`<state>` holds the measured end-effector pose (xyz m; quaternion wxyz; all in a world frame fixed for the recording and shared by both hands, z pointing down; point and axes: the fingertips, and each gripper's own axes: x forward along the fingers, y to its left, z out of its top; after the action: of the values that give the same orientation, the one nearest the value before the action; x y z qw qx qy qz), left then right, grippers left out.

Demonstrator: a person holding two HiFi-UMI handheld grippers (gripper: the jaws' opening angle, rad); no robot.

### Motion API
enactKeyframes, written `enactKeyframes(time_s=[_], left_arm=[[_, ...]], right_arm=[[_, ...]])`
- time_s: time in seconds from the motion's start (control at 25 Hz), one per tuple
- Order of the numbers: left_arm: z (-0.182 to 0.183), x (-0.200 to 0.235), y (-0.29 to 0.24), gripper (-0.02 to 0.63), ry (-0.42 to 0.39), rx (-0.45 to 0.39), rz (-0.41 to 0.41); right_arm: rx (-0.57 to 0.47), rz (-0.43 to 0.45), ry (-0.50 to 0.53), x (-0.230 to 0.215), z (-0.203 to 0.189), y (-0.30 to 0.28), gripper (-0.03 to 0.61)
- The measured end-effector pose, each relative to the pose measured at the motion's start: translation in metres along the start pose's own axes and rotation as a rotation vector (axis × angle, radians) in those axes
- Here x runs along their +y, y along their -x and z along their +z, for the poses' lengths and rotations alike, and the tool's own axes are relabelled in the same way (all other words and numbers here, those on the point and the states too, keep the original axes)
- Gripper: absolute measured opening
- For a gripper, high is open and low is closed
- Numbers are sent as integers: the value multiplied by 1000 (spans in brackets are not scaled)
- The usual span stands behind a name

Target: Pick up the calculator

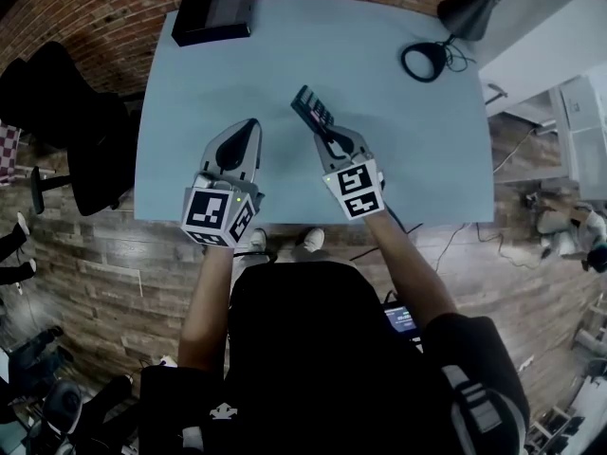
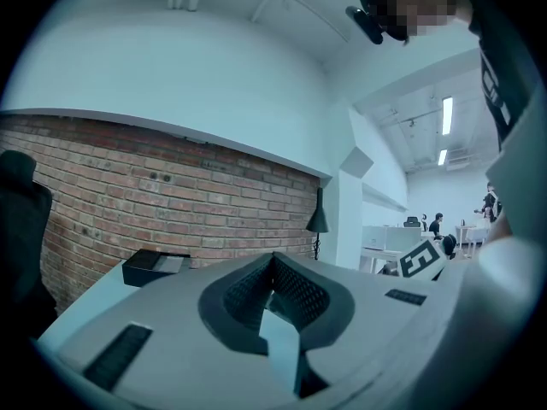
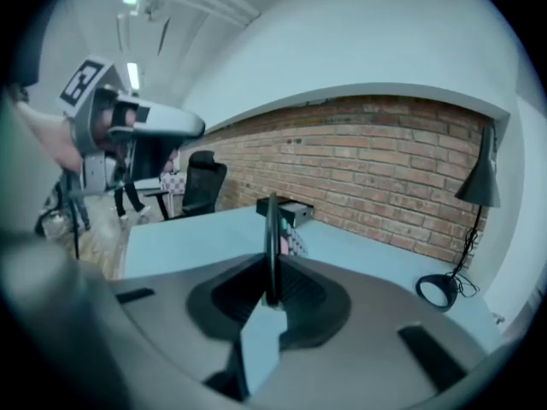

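Person's black shirt (image 1: 313,349), right gripper (image 1: 328,138) clamping thin dark calculator (image 1: 312,108) edge-on over smooth pale-blue table (image 1: 285,55), left gripper (image 1: 250,123) jaws pressed together, empty, boxy black case (image 1: 212,14) and ring-shaped lamp base (image 1: 424,62) beyond

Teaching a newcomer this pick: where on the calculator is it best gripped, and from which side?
By its near end, from the person's side, as the right gripper does. The calculator is a thin flat slab, so the jaws can shut across its two broad faces; the right gripper view shows it edge-on between them, the rest sticking out ahead.
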<state>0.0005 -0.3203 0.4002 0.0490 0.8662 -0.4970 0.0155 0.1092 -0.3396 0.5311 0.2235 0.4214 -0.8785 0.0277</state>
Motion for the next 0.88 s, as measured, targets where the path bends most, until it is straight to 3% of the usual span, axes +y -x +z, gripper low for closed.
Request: enactKeyframes(time_s=[0.56,0.88], left_arm=[[-6,-17,9,5,-6,-6,18],[4,-12,11,4,-14,-32,30]], right_arm=[[-228,34,-136,-6,77,39,48],[-315,59,-155,-1,112,55,48]])
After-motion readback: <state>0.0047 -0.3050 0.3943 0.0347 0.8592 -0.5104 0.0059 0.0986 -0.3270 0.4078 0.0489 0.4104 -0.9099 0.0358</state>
